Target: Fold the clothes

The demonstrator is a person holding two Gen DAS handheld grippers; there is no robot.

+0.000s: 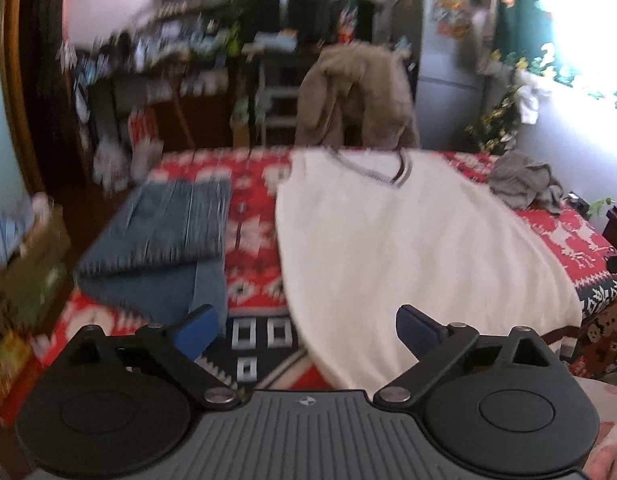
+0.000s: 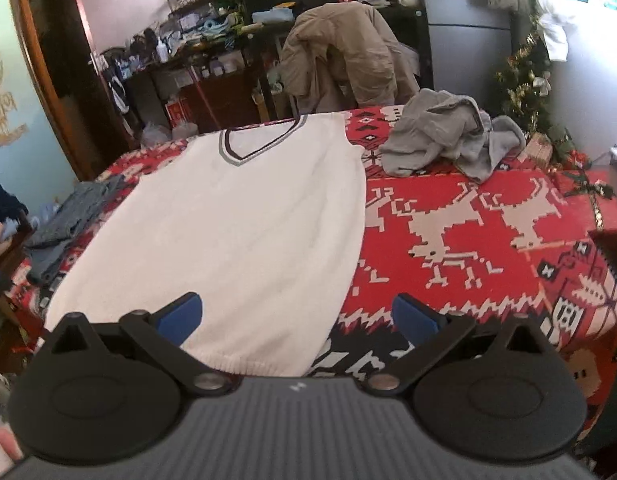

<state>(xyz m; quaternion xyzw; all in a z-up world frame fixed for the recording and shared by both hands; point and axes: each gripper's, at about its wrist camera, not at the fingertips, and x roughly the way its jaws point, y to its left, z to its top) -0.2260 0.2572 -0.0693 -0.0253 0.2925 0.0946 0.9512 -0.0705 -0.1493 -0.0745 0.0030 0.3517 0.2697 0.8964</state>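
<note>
A white sleeveless V-neck vest (image 2: 244, 232) with a dark and grey striped collar lies flat on the red patterned blanket (image 2: 468, 232). The left wrist view, which is motion blurred, shows the vest (image 1: 408, 248) to the right. My left gripper (image 1: 308, 330) hangs open above the near edge, its right fingertip over the vest's hem. My right gripper (image 2: 296, 320) is open above the vest's near right hem corner, holding nothing. Folded blue jeans (image 1: 160, 240) lie left of the vest. A crumpled grey garment (image 2: 448, 136) sits at the far right.
A chair draped with a tan jacket (image 2: 344, 56) stands behind the bed. Cluttered shelves (image 2: 196, 40) fill the back left. A small decorated tree (image 2: 528, 80) stands at the right wall. A bag and boxes (image 1: 24, 272) sit off the bed's left side.
</note>
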